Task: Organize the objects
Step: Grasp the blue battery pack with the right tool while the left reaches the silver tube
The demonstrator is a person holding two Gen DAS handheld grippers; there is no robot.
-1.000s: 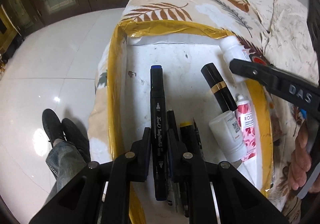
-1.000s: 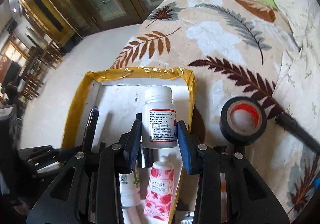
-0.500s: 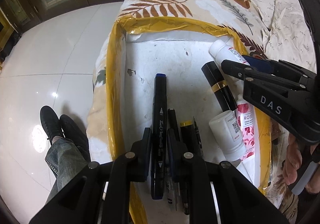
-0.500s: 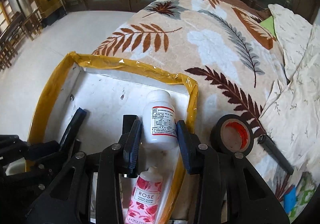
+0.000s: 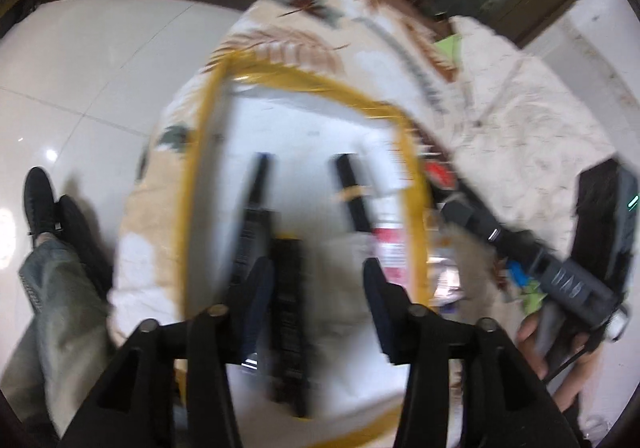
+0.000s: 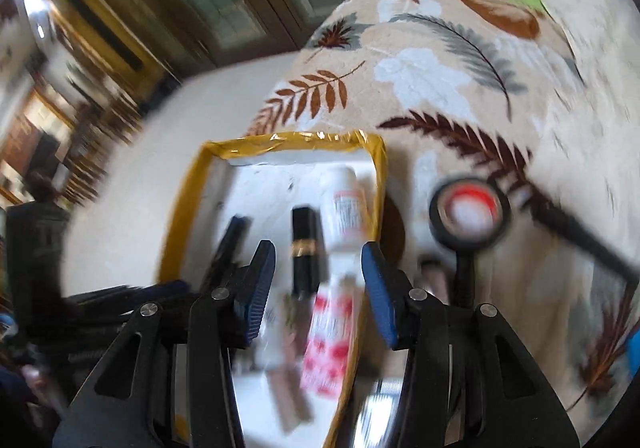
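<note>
Both grippers hang over a white tray rimmed in yellow tape, which sits on a leaf-patterned blanket; the left gripper and the right gripper each have their fingers spread wide with nothing between them. In the tray lie a blue-capped marker, a black tube with a gold band, a white pill bottle against the right wall, and a rose-printed cream tube. A roll of black tape rests on the blanket just beside the tray.
</note>
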